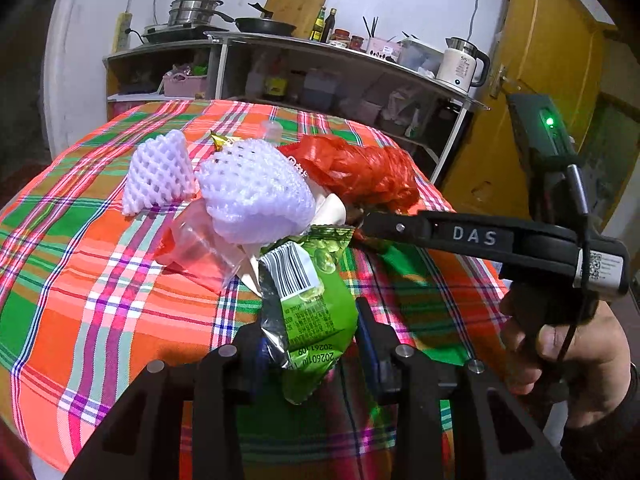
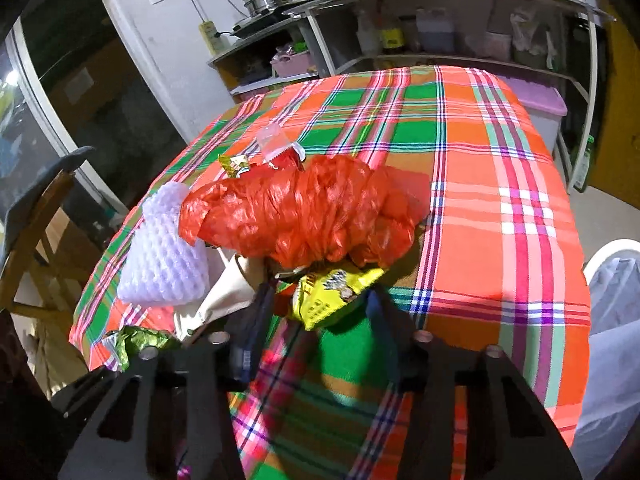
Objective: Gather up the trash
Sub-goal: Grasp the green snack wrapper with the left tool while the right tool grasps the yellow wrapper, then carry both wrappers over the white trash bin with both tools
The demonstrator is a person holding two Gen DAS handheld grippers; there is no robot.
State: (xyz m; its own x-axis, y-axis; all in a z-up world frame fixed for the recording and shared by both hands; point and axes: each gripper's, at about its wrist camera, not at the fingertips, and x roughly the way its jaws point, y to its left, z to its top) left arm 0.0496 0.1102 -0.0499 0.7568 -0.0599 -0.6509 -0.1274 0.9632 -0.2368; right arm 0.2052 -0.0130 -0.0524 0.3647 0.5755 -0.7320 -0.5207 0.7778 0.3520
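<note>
Left wrist view: the left gripper has its fingers clenched on the green snack wrapper, whose long axis runs straight out ahead along the fingers, barcode end toward the heap.
Heap: two white foam nets, a clear plastic wrapper and a red plastic bag lie bunched on the plaid bench, just beyond the green wrapper.
Right wrist view: the right gripper is spread, nothing grasped; the yellow snack packet lies between its fingers, tucked under the red bag's near edge.
Bin: a white-lined rim shows off the bench's right side.
Judgement: the right hand is nearer the yellow packet; closing would take it.
</note>
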